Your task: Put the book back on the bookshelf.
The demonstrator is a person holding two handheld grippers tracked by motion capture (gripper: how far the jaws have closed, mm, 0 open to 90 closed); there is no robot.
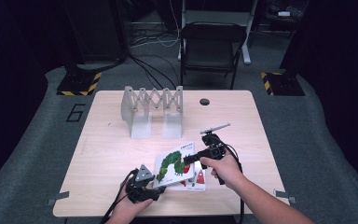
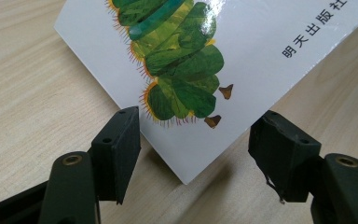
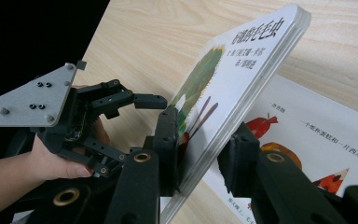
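On the light wooden table (image 1: 107, 154), the left gripper (image 1: 154, 185) sits near the front edge, held in the person's left hand (image 1: 126, 209), with a grey three-cornered plate on top. In the left gripper view its jaws stand wide apart, one on each side of the lower corner of the caterpillar book (image 2: 205, 51), and touch nothing. That book (image 1: 173, 163) has a white cover with a green caterpillar and is tilted, its near corner lifted off the table. At its right edge the right gripper (image 1: 186, 160), held in the right hand (image 1: 223, 170), has its jaws closed on the book's thick board edge; the right gripper view shows both pads pressed against the covers (image 3: 228, 98). Under it a second book (image 3: 317, 135) lies flat, showing fruit pictures. Farther back, left of centre, stands a grey folding rack (image 1: 152, 108).
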